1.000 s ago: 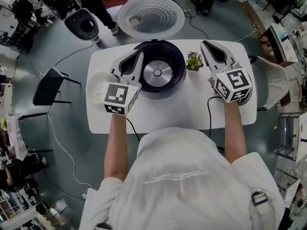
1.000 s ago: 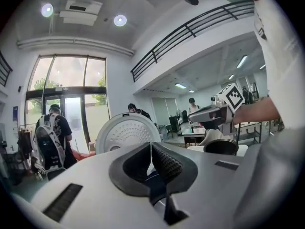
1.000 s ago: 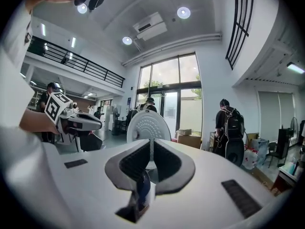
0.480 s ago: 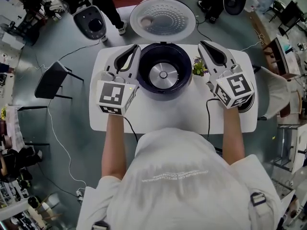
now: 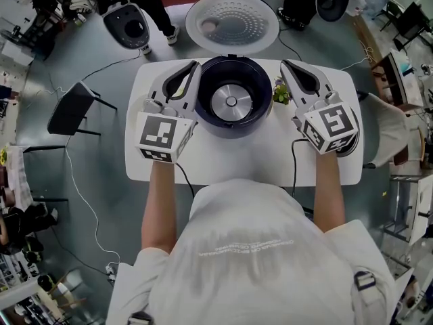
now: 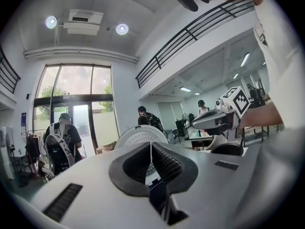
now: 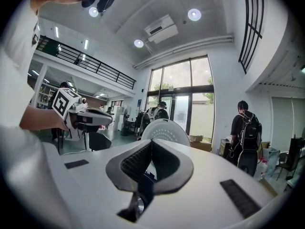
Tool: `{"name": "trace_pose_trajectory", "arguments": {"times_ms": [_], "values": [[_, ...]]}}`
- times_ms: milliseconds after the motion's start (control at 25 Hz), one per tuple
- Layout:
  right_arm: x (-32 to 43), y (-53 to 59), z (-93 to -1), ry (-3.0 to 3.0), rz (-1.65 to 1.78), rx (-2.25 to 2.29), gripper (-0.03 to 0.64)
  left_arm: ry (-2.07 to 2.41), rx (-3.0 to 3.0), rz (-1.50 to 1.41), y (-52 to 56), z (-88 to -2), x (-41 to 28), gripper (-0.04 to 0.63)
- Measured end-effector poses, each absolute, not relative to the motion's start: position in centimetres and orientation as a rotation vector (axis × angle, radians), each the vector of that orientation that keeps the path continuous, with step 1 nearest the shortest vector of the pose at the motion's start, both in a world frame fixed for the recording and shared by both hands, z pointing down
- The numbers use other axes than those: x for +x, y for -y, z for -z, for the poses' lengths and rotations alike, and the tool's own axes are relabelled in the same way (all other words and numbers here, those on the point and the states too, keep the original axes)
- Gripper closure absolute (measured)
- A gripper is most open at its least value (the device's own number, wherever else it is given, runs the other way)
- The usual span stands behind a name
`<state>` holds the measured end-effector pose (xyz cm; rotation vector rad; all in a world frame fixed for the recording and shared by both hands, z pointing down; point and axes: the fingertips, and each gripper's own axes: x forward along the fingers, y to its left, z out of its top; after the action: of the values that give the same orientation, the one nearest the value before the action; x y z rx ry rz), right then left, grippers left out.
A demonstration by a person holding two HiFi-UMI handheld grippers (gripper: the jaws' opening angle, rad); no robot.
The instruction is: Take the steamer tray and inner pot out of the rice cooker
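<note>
well, left gripper (image 5: 192, 66) and right gripper (image 5: 285, 63) have risen beside the dark-blue round rice cooker (image 5: 203, 107), jaws together and empty, its well bare, the dark round inner pot (image 6: 228, 149) apparently out under the right gripper, so unloading looks finished.

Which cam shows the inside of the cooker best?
Head view: it looks straight down into the open cooker, with the silver plate at its bottom in plain sight. Both gripper views look level: of the cooker they show the raised lid, nothing of the inside.
</note>
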<state>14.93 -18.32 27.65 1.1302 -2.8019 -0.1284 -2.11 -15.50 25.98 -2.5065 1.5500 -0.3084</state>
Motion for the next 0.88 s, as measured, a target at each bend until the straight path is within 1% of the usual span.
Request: {"name": "trace_pose_trajectory", "arguments": {"times_ms": [880], "values": [[16.0, 18.4, -28.8, 2.777, 0.081, 1.164, 0.589, -1.532, -2.537, 0.352, 15.4, -27.4, -0.8, 0.572]]}}
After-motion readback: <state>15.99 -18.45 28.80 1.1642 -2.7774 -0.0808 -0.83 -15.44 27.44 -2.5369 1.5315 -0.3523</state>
